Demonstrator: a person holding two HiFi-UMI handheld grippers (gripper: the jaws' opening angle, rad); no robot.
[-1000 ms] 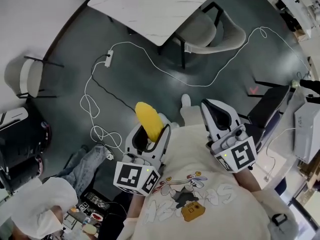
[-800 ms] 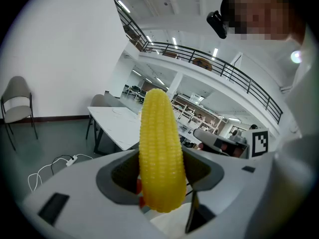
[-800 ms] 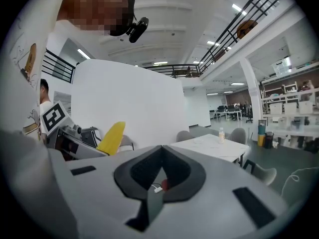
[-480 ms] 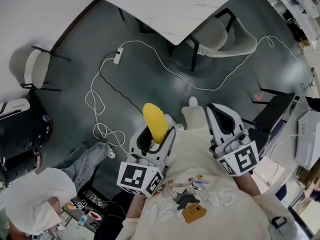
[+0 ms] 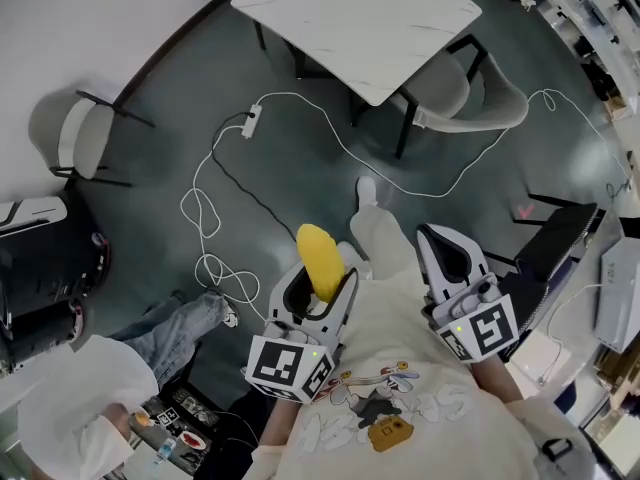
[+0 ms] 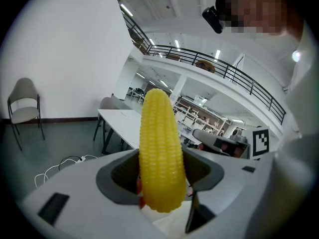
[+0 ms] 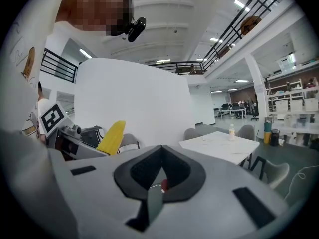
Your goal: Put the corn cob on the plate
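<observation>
Task status: pick-up is judged done, placement not yet done.

- The corn cob (image 5: 322, 260) is held off the floor in the left gripper (image 5: 320, 280), in front of the person's torso. In the left gripper view the jaws are closed against the lower half of the cob, one at each side, and the cob stands upright with its tip pointing away from the gripper.
- The right gripper (image 5: 445, 243) is held beside the left one. In the right gripper view its jaws are brought together with nothing between them.
- No plate can be identified with certainty in any view. Small items are seen on the white table (image 5: 360, 13), among them a bottle (image 7: 232, 131), but they are too small to be named as a plate.
- Remaining, as judged: the table, which is well apart from the grippers, is to be approached, the plate found, and the cob laid on it and released.

Count:
- corn cob: 1
- grippers: 2 (one loaded, one empty)
- table: 1
- chairs plainly seen in the head view: 2, one by the wall (image 5: 70, 133) and one at the table (image 5: 460, 88)
- white cable on the floor (image 5: 300, 98): 1, with one power strip (image 5: 250, 121)
- plates: 0 confirmed
</observation>
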